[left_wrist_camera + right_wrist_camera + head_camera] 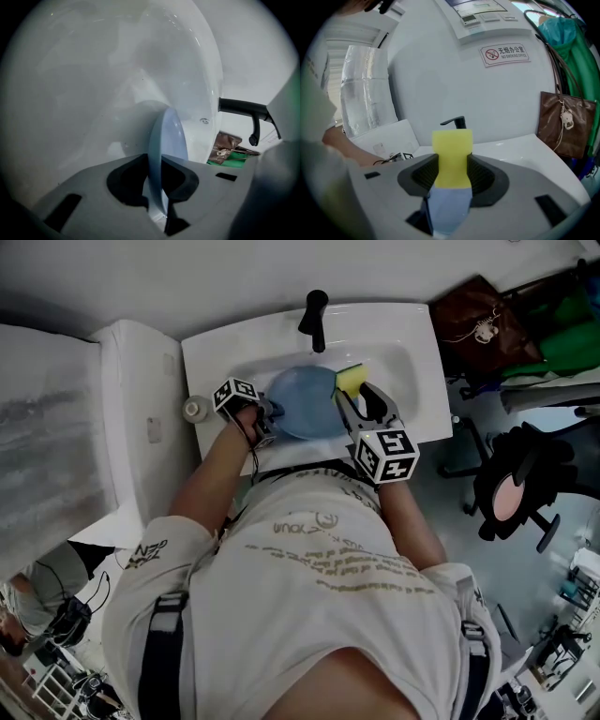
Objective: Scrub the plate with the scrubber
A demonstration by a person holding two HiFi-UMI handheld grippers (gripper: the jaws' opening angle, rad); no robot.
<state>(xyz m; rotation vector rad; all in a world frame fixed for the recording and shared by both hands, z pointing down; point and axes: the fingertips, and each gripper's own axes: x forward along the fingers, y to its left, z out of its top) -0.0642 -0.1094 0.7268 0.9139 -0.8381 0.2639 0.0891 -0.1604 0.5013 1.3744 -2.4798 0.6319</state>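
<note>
Looking down from the head view, I see the blue plate (302, 401) sitting in the white sink (412, 390), just below the black faucet (317, 320), with both tools on it. My left gripper (270, 418) comes in at the plate's left edge. In the left gripper view its jaws are closed on the thin rim, and the plate (168, 136) stands edge-on between the dark pads (185, 180) with the pale basin (93, 93) behind it. My right gripper (361, 395) is at the plate's upper right edge. In the right gripper view its jaws are clamped on the yellow scrubber (452, 157), squeezing it to a waist, with the plate's blue surface (449, 208) directly under it. I cannot tell whether the scrubber (352, 379) actually presses on the plate.
</note>
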